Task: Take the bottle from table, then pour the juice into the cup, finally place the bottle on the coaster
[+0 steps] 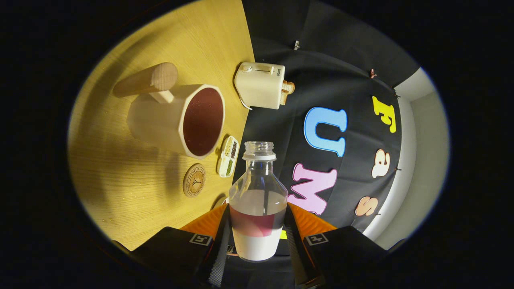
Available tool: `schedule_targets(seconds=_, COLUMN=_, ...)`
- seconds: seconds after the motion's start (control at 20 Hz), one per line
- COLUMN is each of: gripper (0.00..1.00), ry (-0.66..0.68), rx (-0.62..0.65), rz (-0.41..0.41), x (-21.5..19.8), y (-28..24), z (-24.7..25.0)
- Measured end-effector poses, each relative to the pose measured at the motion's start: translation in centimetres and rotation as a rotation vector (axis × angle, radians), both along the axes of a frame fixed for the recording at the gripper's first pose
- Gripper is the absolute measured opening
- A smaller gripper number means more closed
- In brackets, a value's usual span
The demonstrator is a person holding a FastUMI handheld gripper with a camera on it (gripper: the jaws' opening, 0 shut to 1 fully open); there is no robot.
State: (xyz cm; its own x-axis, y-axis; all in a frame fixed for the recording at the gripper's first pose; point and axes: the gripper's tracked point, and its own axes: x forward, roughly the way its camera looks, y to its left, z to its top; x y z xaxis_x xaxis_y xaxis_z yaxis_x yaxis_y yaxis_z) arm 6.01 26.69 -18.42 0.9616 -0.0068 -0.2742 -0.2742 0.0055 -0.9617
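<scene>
My gripper [257, 237] is shut on a clear bottle [258, 188] with a red and white label and no cap; both fingers press on its lower body. The whole scene appears rolled sideways, so the bottle is tilted over relative to the wooden table [132, 180]. Its open neck points toward the booth wall, just beside the table's far edge. A large white cup [176, 120] with a wooden handle stands on the table beyond the fingers, its inside dark red. A round cork coaster [194, 180] lies on the table between the cup and the bottle.
A white toaster [260, 85] with bread in it stands at the table's far edge. A small white divided tray [228, 156] of seeds or spices lies near the cup's rim and the bottle neck.
</scene>
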Motion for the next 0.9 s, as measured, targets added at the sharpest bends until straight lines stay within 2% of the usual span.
schedule_targets(seconds=0.9, gripper=0.69, ry=-0.001, rx=-0.102, rz=0.081, x=0.78, y=1.02, z=-0.77)
